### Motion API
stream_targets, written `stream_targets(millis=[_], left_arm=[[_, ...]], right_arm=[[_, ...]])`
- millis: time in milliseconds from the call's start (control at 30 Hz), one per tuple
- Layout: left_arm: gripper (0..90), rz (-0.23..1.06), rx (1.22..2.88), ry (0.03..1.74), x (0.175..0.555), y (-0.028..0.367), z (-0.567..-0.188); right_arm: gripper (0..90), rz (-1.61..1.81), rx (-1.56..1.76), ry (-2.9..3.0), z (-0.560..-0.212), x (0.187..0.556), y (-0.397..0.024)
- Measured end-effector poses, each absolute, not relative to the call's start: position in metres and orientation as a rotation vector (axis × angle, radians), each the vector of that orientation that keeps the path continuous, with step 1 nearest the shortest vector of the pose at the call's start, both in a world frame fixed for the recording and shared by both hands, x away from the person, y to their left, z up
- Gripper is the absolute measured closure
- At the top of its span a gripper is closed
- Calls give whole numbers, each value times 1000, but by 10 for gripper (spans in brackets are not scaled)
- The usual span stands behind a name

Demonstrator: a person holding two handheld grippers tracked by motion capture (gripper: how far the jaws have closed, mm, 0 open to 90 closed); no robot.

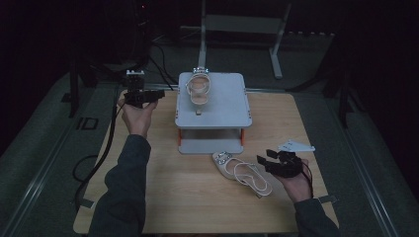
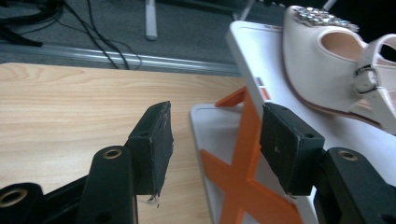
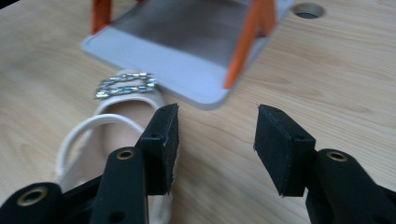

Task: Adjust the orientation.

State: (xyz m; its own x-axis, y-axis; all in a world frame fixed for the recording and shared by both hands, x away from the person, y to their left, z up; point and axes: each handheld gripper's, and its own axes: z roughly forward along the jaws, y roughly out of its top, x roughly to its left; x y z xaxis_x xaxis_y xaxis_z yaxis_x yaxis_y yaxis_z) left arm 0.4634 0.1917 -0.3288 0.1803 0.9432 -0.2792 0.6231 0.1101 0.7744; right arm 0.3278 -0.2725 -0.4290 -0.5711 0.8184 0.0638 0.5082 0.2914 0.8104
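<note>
- No writing or brand can be read anywhere; the small red and dark mark on the rack's (image 1: 225, 106) top edge, seen in the left gripper view, is too small to make out.
- The rack is a grey two-level stand with orange legs on the wooden table (image 1: 163, 197).
- On its top shelf lies one white strappy shoe (image 1: 199, 89) with a jewelled toe, toe toward the far edge.
- A second shoe (image 1: 243, 174) of the same kind lies on the table just in front of the rack's lower shelf, its jewelled toe nearest the rack.
- Right gripper (image 1: 264, 160): jaws wide apart, nothing between the pads, just beside that second shoe's straps.
- Left gripper (image 1: 159, 93): jaws also apart and empty, held near the rack's left side.
- A white folded paper (image 1: 295, 146) lies near the right edge.
</note>
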Motion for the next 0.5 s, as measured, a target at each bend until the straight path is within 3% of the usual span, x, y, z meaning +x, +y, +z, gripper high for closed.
stream_targets(millis=[500], left_arm=[[443,494,1580,1530,457,201,-327]], right_arm=[[493,1087,1085,2410,-441,335,-237]])
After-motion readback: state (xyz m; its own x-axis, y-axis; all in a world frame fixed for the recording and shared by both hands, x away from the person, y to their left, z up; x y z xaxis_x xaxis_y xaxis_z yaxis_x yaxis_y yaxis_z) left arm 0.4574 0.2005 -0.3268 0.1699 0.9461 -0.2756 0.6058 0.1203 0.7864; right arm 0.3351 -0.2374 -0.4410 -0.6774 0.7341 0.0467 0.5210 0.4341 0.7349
